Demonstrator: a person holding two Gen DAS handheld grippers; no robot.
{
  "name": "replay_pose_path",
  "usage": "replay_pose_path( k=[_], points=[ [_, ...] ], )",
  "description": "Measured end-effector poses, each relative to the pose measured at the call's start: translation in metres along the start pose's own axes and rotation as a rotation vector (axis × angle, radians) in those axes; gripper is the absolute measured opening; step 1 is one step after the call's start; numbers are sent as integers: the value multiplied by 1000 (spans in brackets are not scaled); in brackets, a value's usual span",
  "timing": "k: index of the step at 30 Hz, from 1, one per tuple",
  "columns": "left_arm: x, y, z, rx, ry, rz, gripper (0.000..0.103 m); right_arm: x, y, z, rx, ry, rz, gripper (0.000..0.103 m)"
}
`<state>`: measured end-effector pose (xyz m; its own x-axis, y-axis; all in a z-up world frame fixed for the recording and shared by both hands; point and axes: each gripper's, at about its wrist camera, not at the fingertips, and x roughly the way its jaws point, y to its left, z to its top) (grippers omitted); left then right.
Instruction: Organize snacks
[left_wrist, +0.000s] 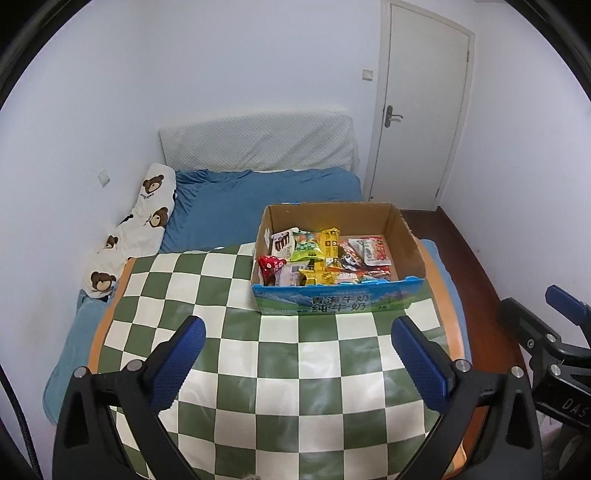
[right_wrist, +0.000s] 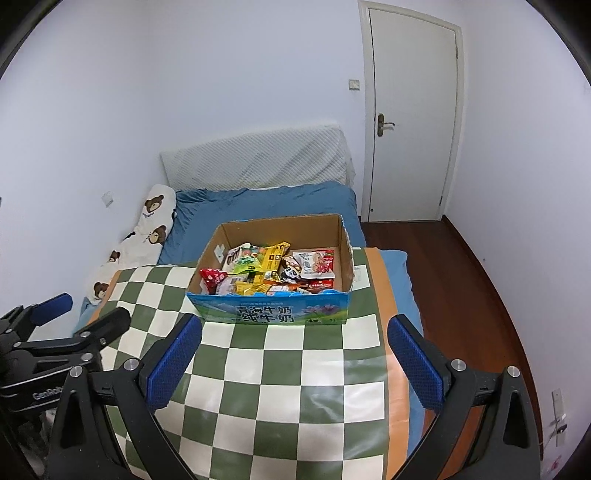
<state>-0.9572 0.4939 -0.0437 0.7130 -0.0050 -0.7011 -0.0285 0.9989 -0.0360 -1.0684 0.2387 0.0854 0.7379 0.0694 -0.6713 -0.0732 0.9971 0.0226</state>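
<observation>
A cardboard box (left_wrist: 332, 303) (right_wrist: 273, 313) with a blue and green printed front stands on the far side of the checked table (left_wrist: 258, 369) (right_wrist: 277, 387). It holds several snack packets (left_wrist: 321, 258) (right_wrist: 273, 266) in red, yellow, green and white wrappers. My left gripper (left_wrist: 297, 325) hovers over the cloth just short of the box, open, with nothing between its blue pads. My right gripper (right_wrist: 294, 324) stands the same way, open and empty. Each wrist view catches the other gripper at its edge: the right gripper (left_wrist: 539, 306) and the left gripper (right_wrist: 88, 312).
Behind the table lies a bed with a blue sheet (left_wrist: 258, 199), a bear-print pillow (left_wrist: 147, 214) on its left and a white cushion (left_wrist: 258, 144) against the wall. A shut white door (right_wrist: 410, 110) and dark wooden floor (right_wrist: 461, 295) are on the right.
</observation>
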Motion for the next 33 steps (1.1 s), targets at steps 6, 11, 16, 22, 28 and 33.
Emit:
replay_pose_path(
  k=[6,11,16,22,28,33],
  points=[
    [20,0,14,1,-1,19,103,26,-5,11,14,12,-19,102],
    [36,0,27,-5,12,15,103,46,-11,24,17,10,-35,102],
    [58,0,39,-7,46,23,103,64,-11,34,2,17,-56,102],
    [87,0,46,-7,82,43,103,100,-13,39,-1,71,-61,102],
    [112,-1,46,-9,125,44,103,133,-19,39,2,112,-81,102],
    [125,-1,49,-9,140,47,103,150,-23,40,13,126,-98,102]
  ],
)
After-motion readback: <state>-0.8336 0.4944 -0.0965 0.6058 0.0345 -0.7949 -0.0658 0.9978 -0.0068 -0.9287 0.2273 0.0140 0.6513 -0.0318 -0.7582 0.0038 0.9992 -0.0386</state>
